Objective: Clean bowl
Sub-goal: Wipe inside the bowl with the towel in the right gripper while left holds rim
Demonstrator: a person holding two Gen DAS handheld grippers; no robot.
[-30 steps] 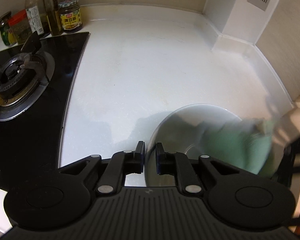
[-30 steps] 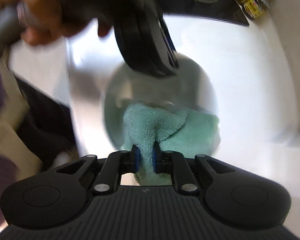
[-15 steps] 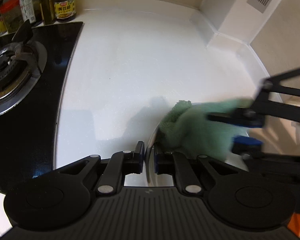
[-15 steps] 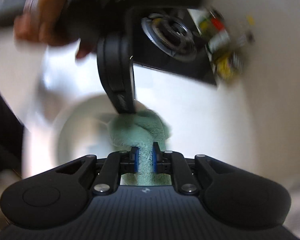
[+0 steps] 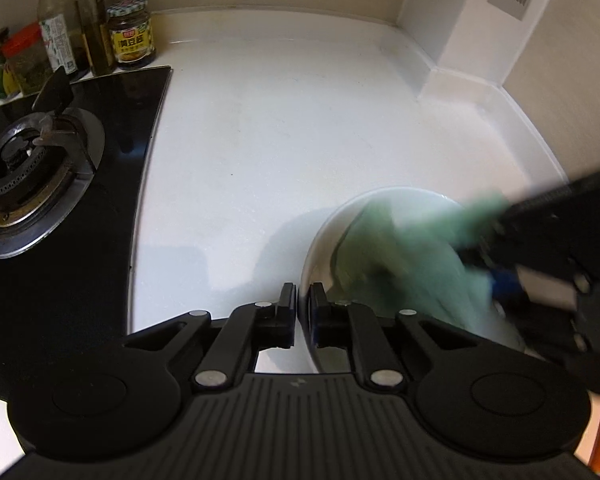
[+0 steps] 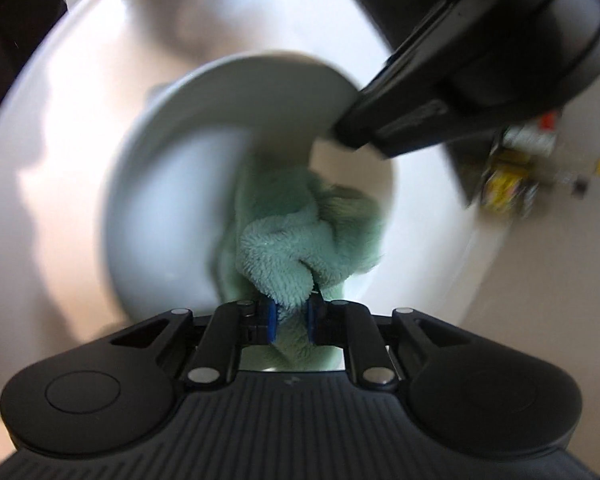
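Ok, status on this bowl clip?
Left tool on bowl rim, jaws opening. Right tool clamps green cloth inside bowl. Nothing in the way.

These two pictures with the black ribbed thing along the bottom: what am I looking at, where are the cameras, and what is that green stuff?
There is no robot here. A person holds a hand tool with two pinching fingers in each hand, and a wide-angle camera on each tool looks forward along its fingers. The black ribbed shape at the bottom of each picture is the tool itself.

One picture is from the left tool. Its left gripper straddles the rim of a white bowl on a white counter, and its jaws are opening a little. To the side are a gas hob and some bottles and jars.

The other picture is from the right tool. Its right gripper is shut on a green cloth pressed into the bowl to wipe it. The blur comes from movement.
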